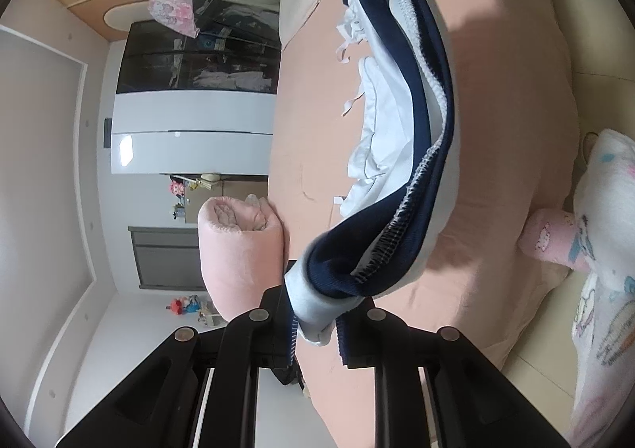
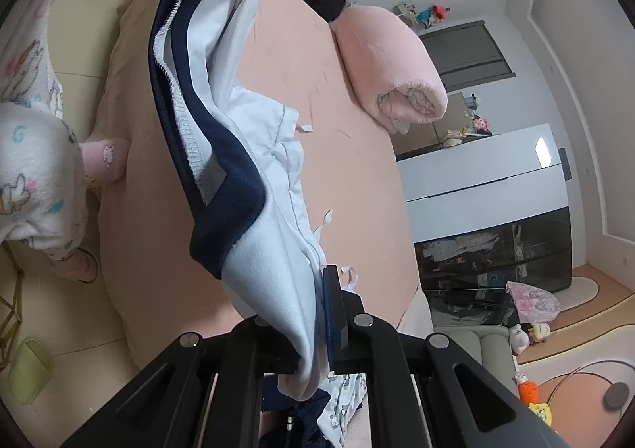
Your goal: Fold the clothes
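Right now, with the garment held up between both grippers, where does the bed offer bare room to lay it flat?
The widest bare patch of pink sheet lies between the hanging navy-and-white garment and the rolled pink blanket. A narrower strip runs along the garment's other side towards the person's patterned sleeve. It is crowded beside the roll and under the garment.

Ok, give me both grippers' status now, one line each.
Left gripper: shut on one end of the navy-and-white garment.
Right gripper: shut on the other end of the same garment, which hangs between them over the pink bed.
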Available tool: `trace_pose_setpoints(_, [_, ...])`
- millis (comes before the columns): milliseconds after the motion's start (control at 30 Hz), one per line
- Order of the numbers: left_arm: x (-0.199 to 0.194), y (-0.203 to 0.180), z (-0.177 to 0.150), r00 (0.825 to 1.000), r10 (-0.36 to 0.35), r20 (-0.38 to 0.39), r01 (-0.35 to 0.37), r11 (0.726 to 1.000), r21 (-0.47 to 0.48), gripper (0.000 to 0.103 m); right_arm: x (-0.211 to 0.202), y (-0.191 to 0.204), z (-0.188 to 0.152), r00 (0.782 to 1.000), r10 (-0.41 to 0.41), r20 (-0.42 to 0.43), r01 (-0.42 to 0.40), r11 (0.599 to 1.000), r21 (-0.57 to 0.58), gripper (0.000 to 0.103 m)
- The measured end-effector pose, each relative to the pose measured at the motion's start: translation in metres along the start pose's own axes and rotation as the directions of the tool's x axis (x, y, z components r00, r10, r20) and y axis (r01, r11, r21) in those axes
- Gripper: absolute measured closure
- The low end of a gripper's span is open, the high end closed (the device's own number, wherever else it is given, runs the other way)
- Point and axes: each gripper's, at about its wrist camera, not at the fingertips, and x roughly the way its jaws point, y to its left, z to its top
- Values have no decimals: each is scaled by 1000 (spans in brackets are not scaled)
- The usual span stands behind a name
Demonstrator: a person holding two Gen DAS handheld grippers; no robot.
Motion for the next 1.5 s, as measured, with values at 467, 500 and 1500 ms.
trace_pose_setpoints(467, [63,41,14,996,-92,16,93,987,-127,88,59,-42,7,997,75,-26,-72,992,106,97])
trace_pose_setpoints(500, [70,43,15,995,-97,15,98,986,-135,88,65,-45,6,996,82,-30,-78,990,118,97])
trace_pose_setpoints(1500, [292,70,16,814,-576,68,463,575,-675,88,283,-95,-21,891,443,-99,-342,798,497,97])
